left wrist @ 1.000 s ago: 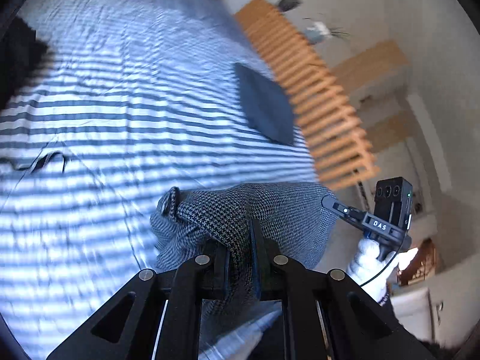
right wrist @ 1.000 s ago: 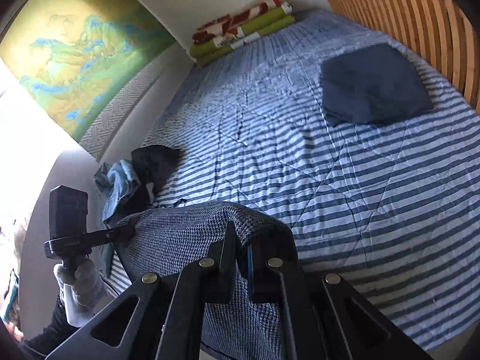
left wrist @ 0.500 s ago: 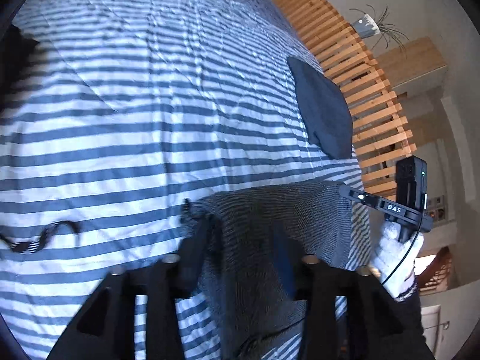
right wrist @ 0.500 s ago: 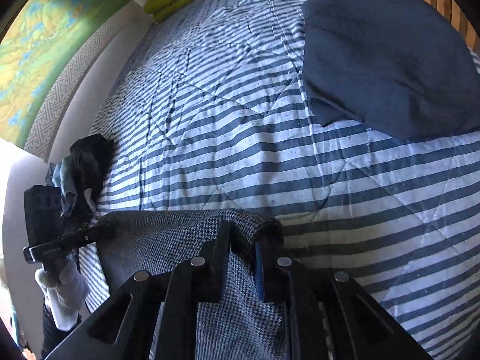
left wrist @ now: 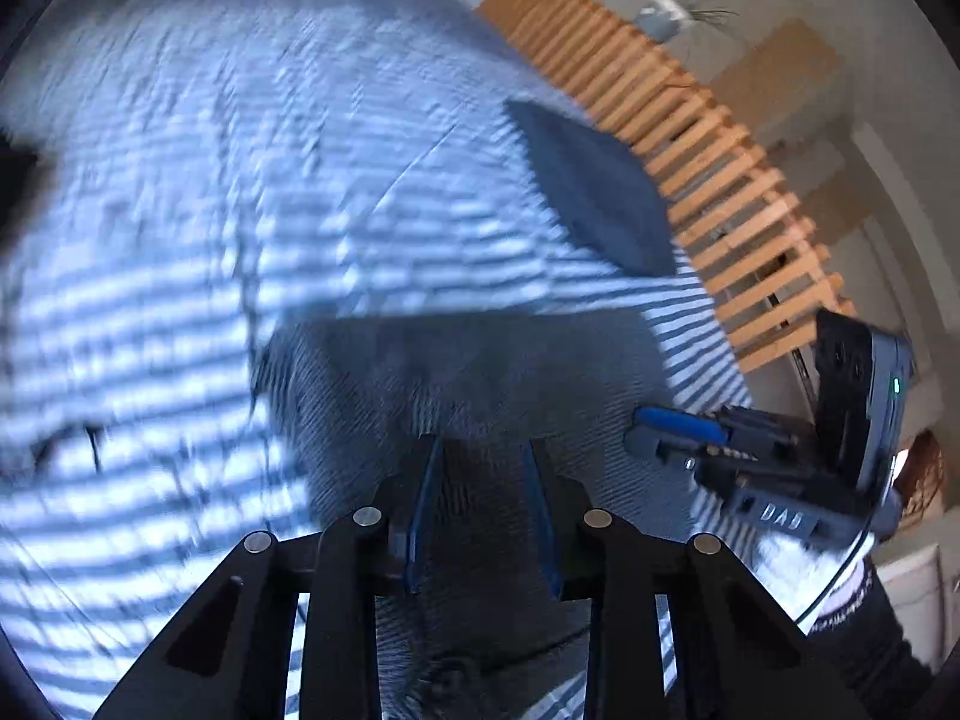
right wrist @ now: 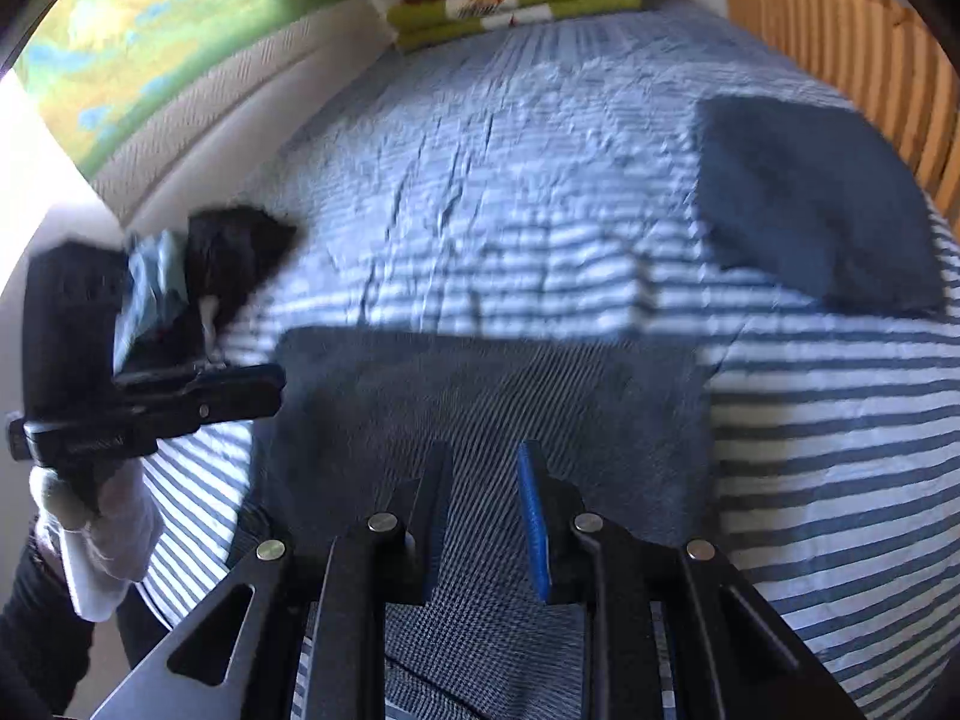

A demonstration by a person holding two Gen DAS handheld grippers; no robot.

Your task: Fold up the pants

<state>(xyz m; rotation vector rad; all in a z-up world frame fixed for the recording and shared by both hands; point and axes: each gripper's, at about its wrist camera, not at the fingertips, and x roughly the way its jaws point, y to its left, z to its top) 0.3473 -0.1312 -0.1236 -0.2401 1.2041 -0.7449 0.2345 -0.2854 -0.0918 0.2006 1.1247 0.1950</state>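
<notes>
While both grippers hang over them, the grey houndstooth pants (right wrist: 480, 396) lie flat on the blue-and-white striped bedspread (left wrist: 180, 252).

Left gripper (left wrist: 480, 450): jaws have just narrowed to a modest gap, and its blue-edged pads appear clear of the cloth, though blur makes contact hard to judge. Right gripper (right wrist: 483, 462): jaws have just opened slightly, standing narrowly apart above the fabric, gripping nothing. A folded dark-blue garment (right wrist: 810, 204) rests well apart near the slatted wooden headboard (left wrist: 690, 138). White-gloved hands (right wrist: 114, 534) hold each tool.
</notes>
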